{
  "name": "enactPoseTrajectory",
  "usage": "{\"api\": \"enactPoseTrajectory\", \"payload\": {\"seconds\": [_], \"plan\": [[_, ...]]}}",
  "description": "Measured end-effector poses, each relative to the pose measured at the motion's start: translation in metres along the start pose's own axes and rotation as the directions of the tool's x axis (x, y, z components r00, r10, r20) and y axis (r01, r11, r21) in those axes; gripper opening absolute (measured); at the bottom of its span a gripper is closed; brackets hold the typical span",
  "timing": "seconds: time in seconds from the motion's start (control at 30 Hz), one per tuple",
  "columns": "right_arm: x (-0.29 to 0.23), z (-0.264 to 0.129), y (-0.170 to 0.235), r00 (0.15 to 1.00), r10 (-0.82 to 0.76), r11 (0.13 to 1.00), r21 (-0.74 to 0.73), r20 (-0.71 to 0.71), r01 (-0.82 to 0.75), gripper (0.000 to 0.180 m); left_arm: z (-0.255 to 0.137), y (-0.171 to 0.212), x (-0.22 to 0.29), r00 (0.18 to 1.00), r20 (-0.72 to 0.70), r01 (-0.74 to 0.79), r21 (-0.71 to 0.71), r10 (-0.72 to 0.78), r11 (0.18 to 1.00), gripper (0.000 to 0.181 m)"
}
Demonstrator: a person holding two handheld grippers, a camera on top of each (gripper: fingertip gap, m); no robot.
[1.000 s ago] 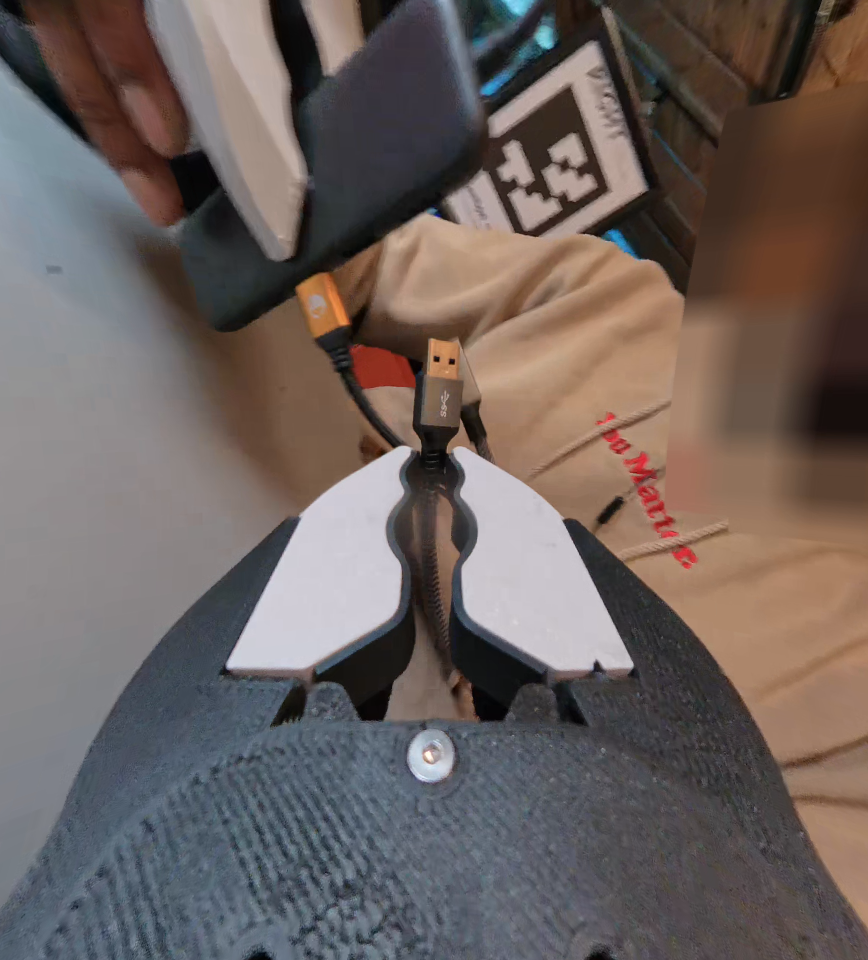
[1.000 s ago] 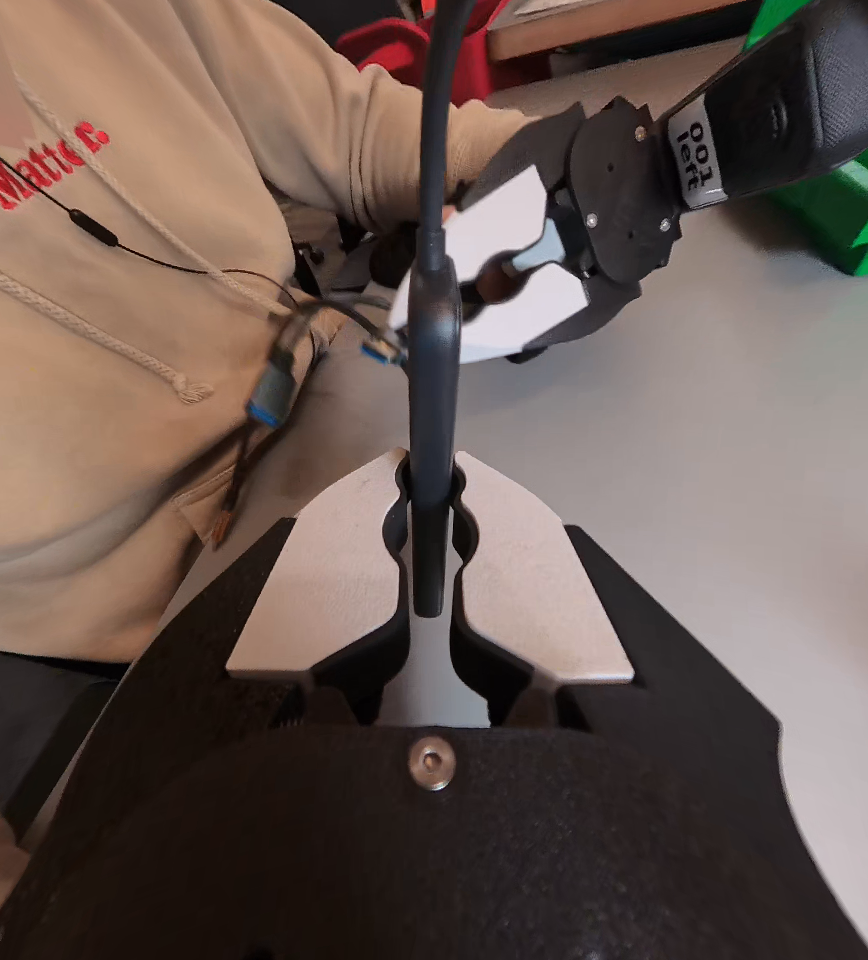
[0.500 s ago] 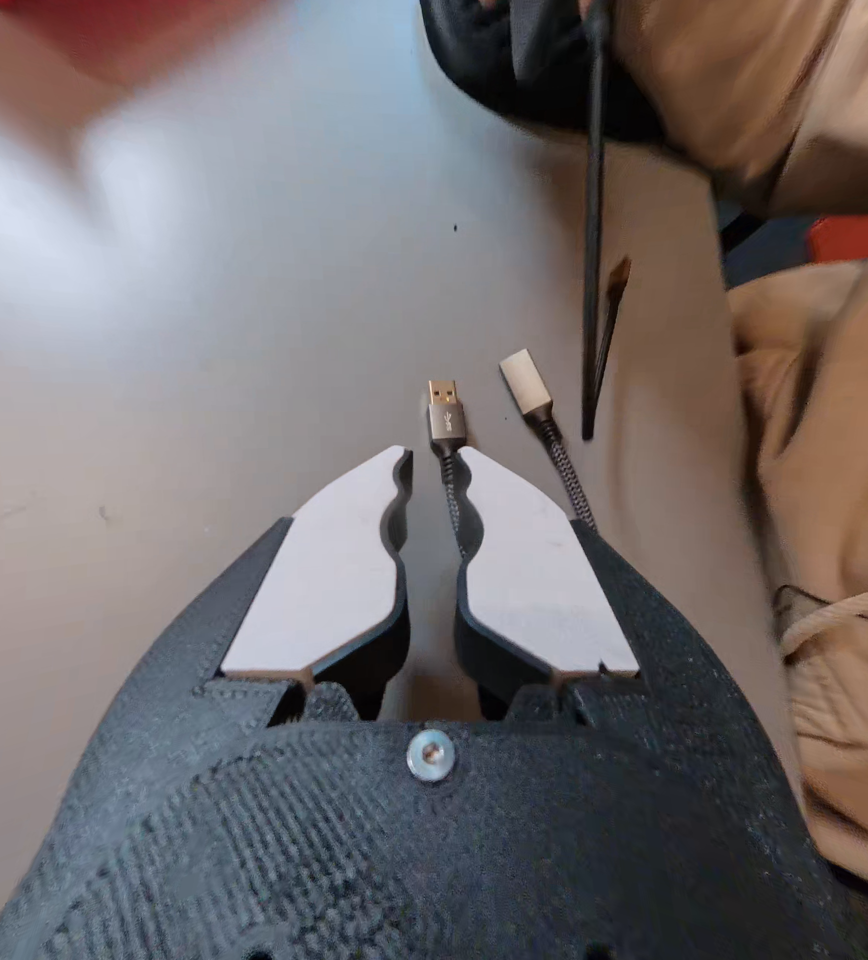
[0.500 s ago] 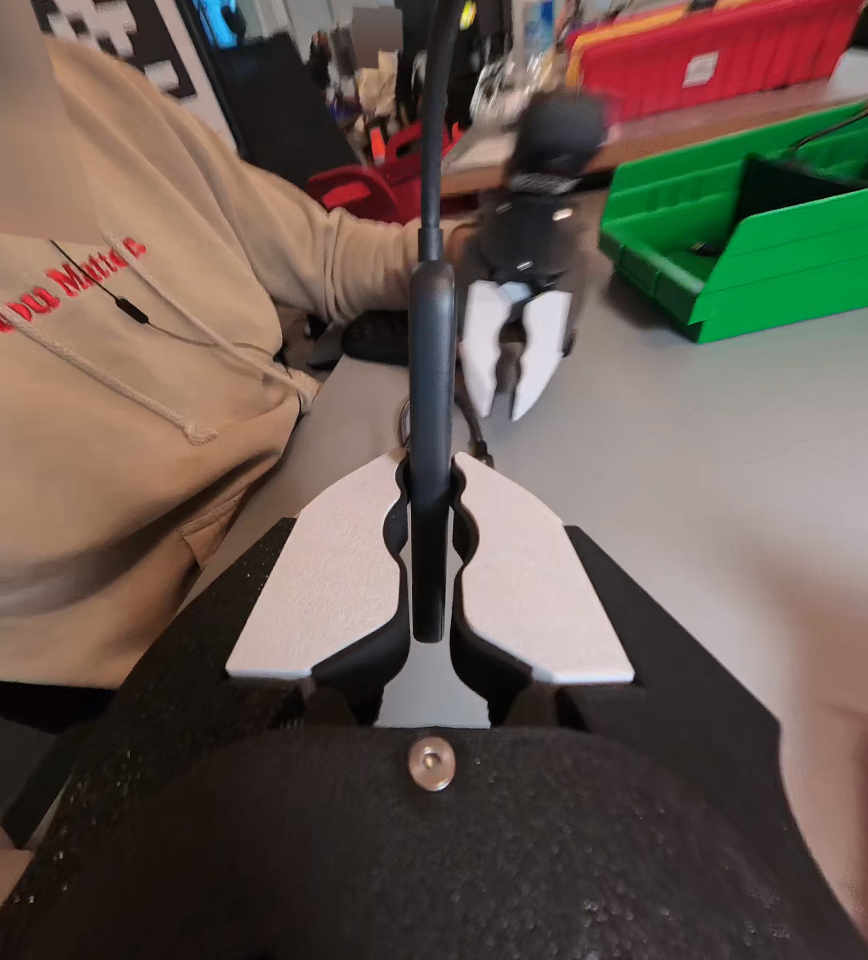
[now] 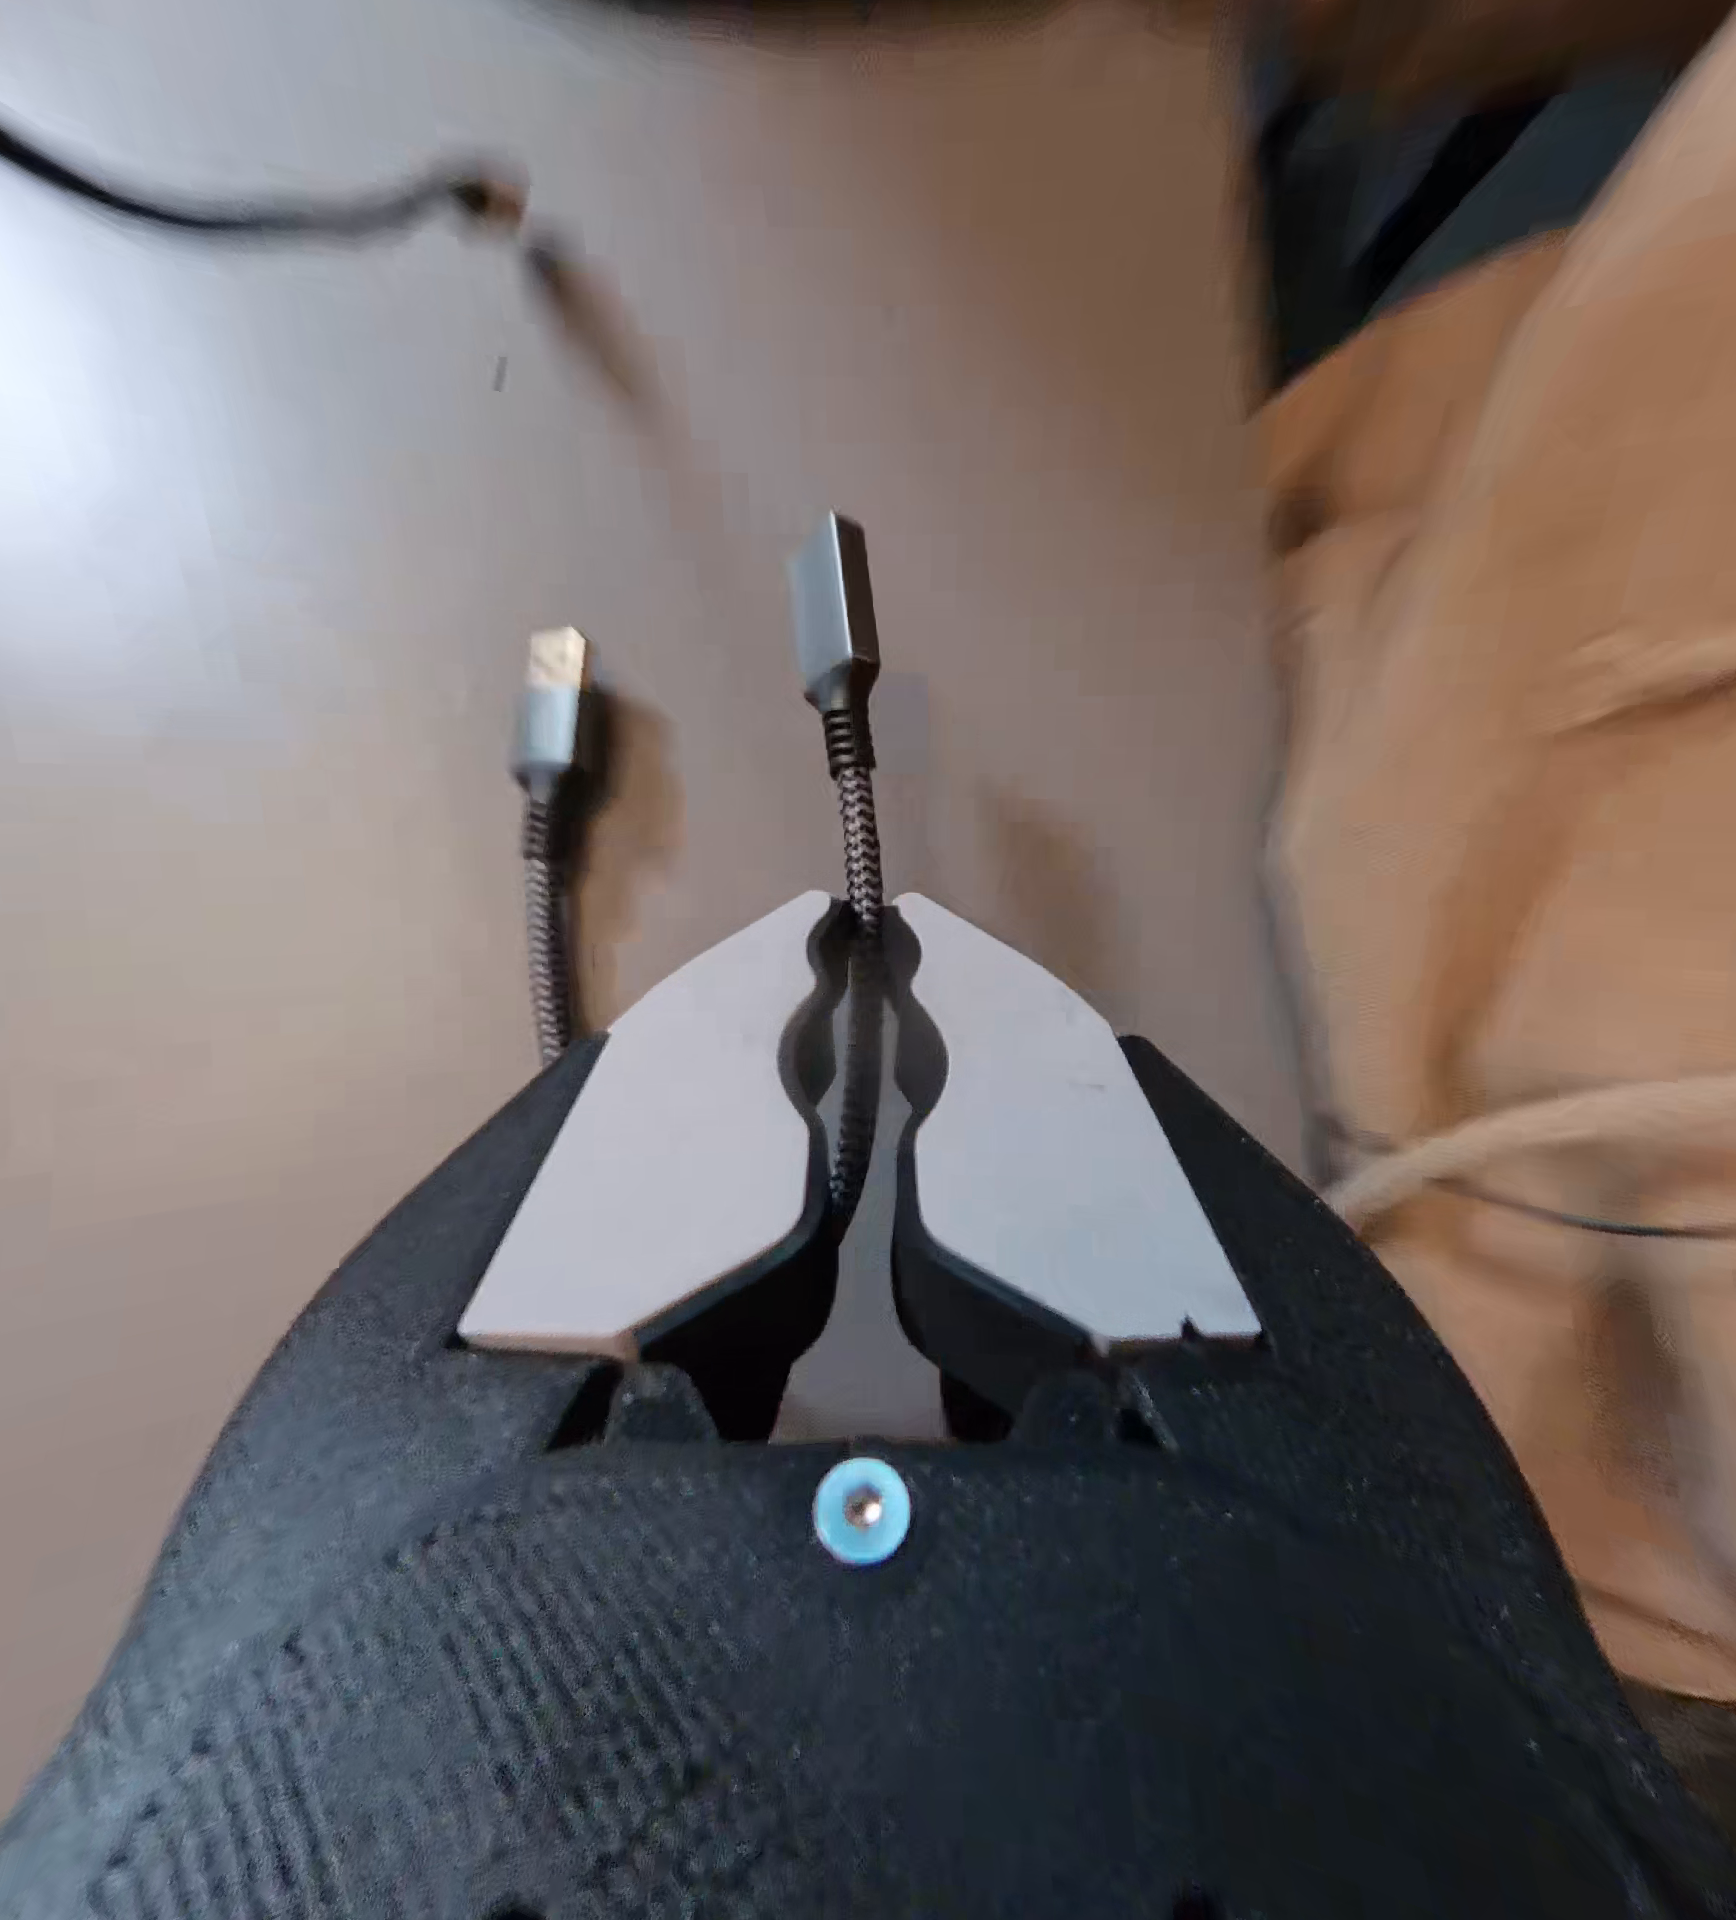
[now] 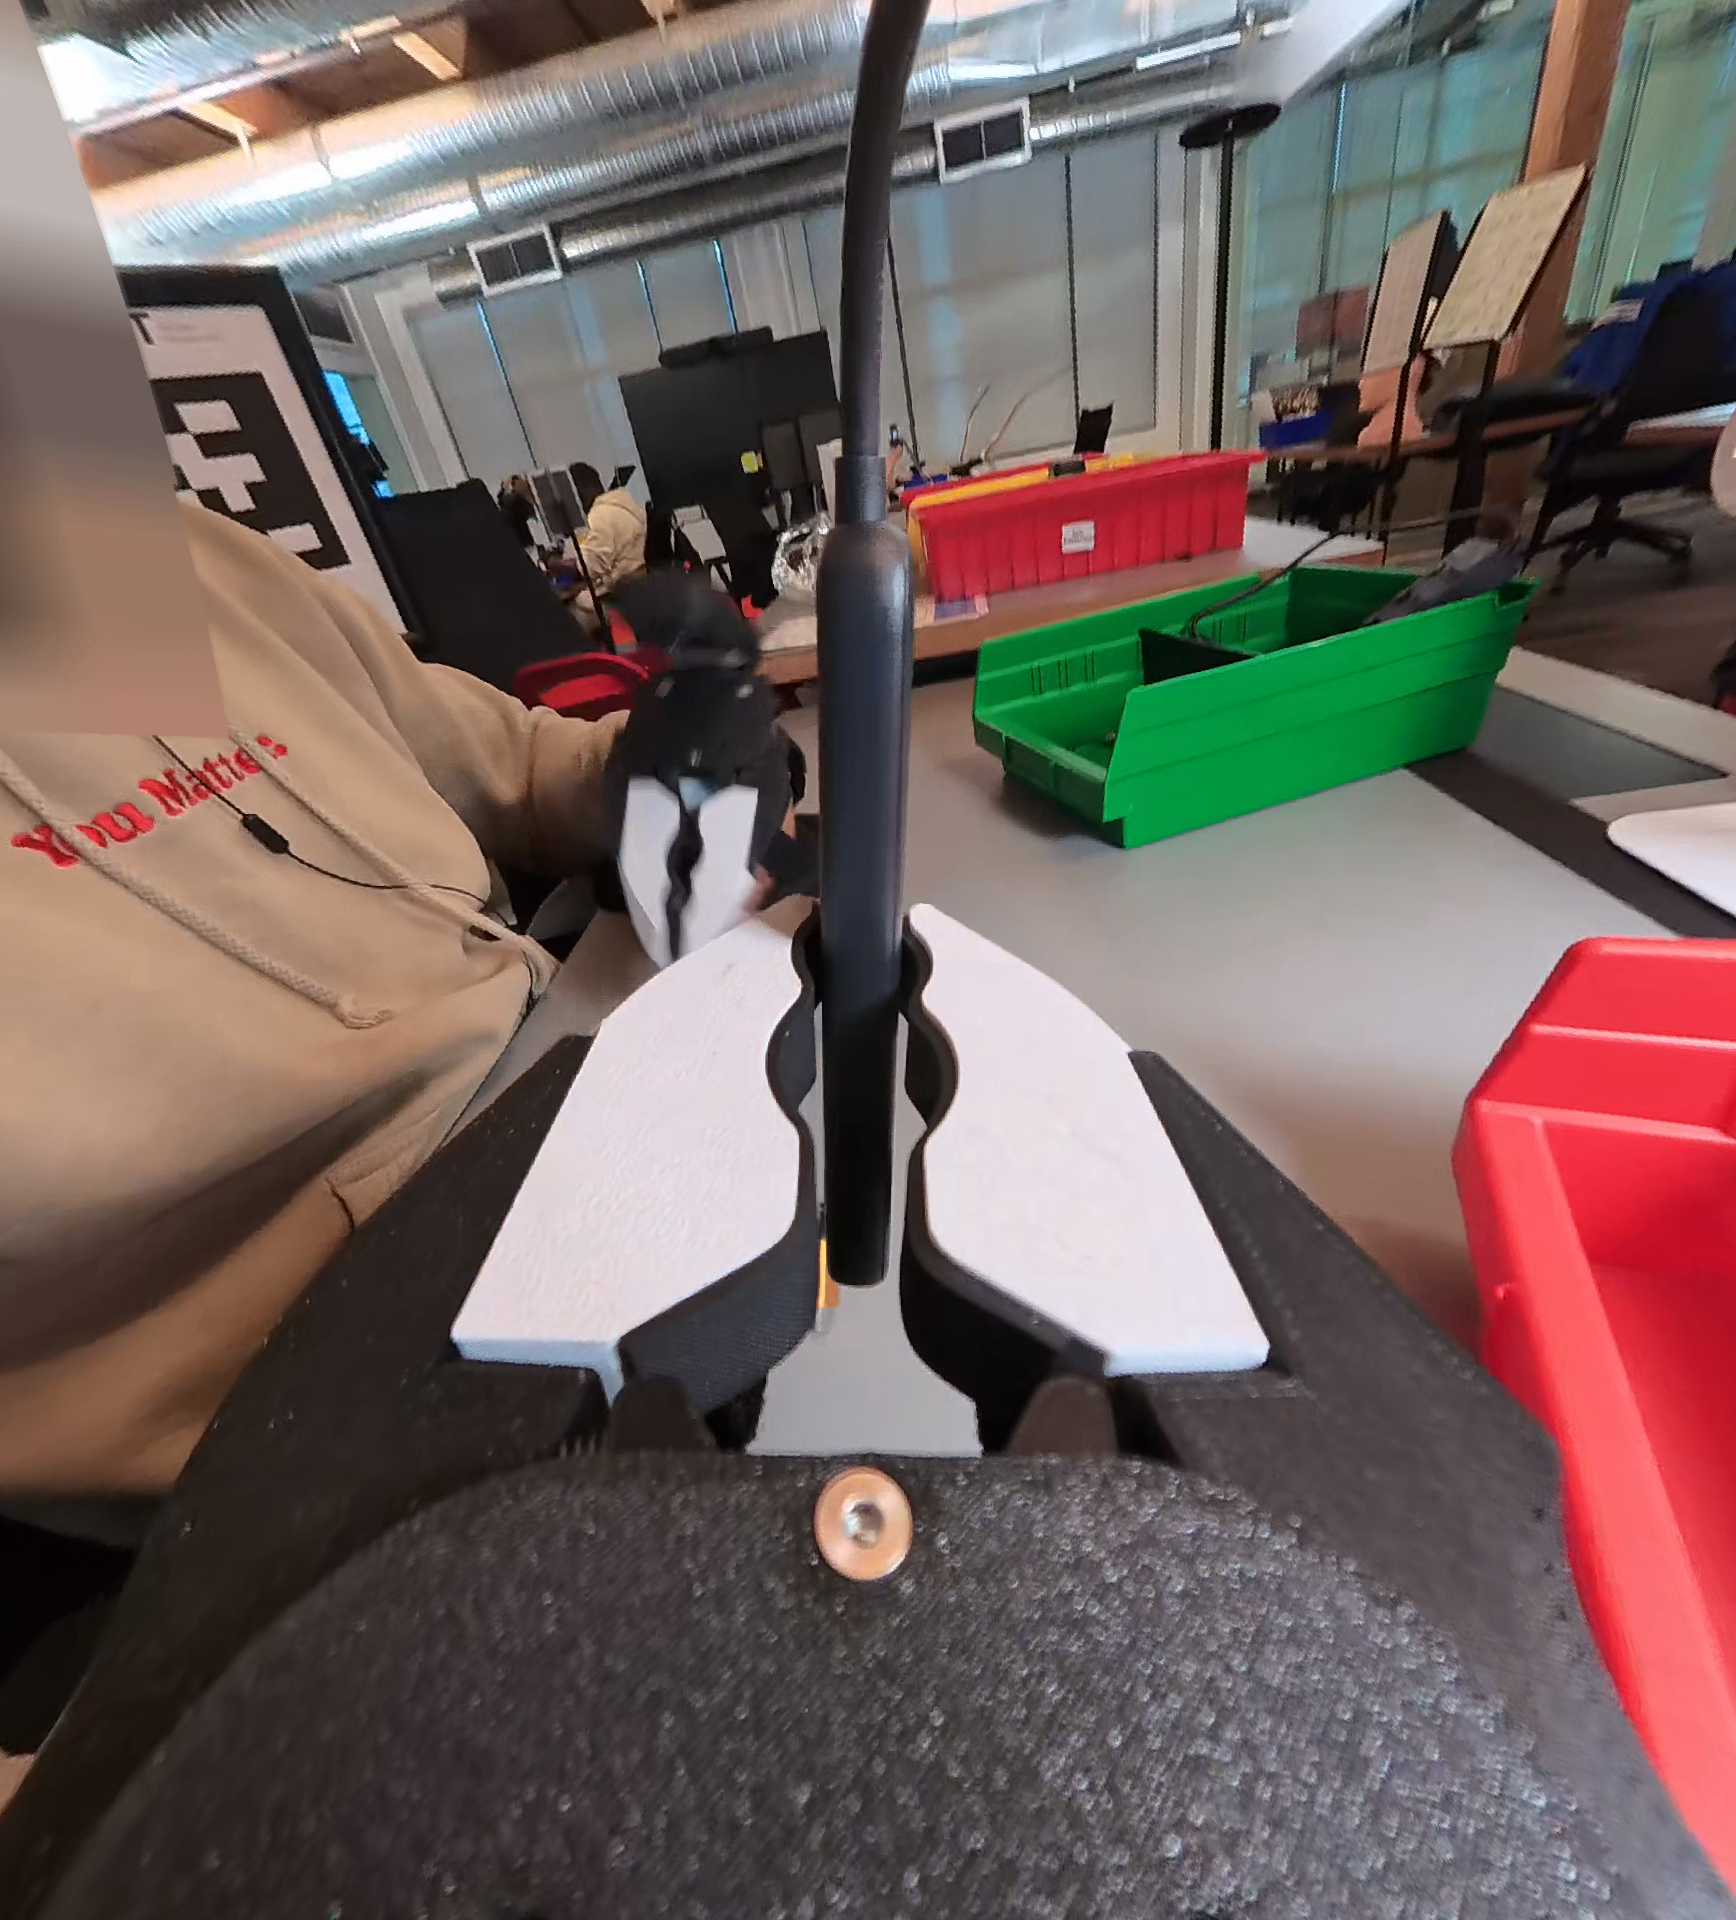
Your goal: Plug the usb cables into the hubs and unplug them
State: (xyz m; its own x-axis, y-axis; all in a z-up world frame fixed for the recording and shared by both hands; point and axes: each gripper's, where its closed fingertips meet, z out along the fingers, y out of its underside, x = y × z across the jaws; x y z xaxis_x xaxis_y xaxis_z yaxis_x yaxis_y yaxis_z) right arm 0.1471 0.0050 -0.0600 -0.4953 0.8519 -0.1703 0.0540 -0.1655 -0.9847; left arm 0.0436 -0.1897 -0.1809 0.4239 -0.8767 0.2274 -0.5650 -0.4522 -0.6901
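Half a second ago my left tool [image 5: 859, 914] was loose around one braided cable; now it pinches the other braided cable [image 5: 856, 831] tight. That cable is grey and woven, and its silver plug [image 5: 833, 613] sticks up past the tips. The first cable [image 5: 547, 852], with a gold-tipped plug, lies on the grey table [image 5: 220, 623] just to the left. My right tool [image 6: 859, 925] clamps the thin dark hub [image 6: 859, 831], which stands upright with its cord going up.
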Motion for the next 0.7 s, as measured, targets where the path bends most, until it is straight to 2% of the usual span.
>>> {"api": "enactPoseTrajectory", "payload": {"seconds": [0.03,0.1,0.17,0.23,0.3,0.37,0.5,0.57,0.7], "plan": [[-0.001,0.000,-0.001,1.000,-0.004,1.000,0.008,0.004,0.004,0.012,-0.013,-0.020,0.011,0.992,-0.116,0.069,0.117,-0.055,0.991,0.006],[-0.003,-0.001,-0.004,1.000,-0.001,1.000,0.027,0.015,0.001,0.012,-0.043,-0.049,0.011,0.943,-0.291,0.248,0.283,-0.163,0.927,0.006],[-0.003,-0.001,-0.006,1.000,0.009,0.999,0.039,0.025,-0.010,0.012,-0.058,-0.049,-0.016,0.880,-0.369,0.419,0.302,-0.300,0.856,0.006],[-0.001,0.000,-0.004,1.000,0.018,0.999,0.038,0.021,-0.019,0.012,-0.055,-0.032,-0.051,0.807,-0.382,0.559,0.251,-0.450,0.790,0.006],[0.001,0.001,-0.001,1.000,0.026,0.999,0.030,0.017,-0.027,0.011,-0.047,-0.008,-0.088,0.792,-0.282,0.605,0.231,-0.542,0.762,0.010],[0.003,0.002,0.002,0.999,0.031,0.999,0.026,0.019,-0.031,0.012,-0.048,0.005,-0.111,0.839,-0.156,0.545,0.259,-0.522,0.798,0.021],[0.005,0.005,0.007,0.999,0.046,0.999,0.011,0.021,-0.046,0.012,-0.061,-0.001,-0.109,0.953,0.072,0.266,0.268,-0.295,0.926,0.023],[0.005,0.007,0.010,0.998,0.055,0.998,0.004,0.023,-0.055,0.012,-0.053,0.002,-0.093,0.968,0.078,0.222,0.176,-0.239,0.959,0.023],[0.006,0.011,0.013,0.998,0.056,0.998,-0.008,0.020,-0.056,0.012,-0.015,0.026,-0.064,0.971,0.030,0.237,-0.051,-0.236,0.970,0.024]]}}
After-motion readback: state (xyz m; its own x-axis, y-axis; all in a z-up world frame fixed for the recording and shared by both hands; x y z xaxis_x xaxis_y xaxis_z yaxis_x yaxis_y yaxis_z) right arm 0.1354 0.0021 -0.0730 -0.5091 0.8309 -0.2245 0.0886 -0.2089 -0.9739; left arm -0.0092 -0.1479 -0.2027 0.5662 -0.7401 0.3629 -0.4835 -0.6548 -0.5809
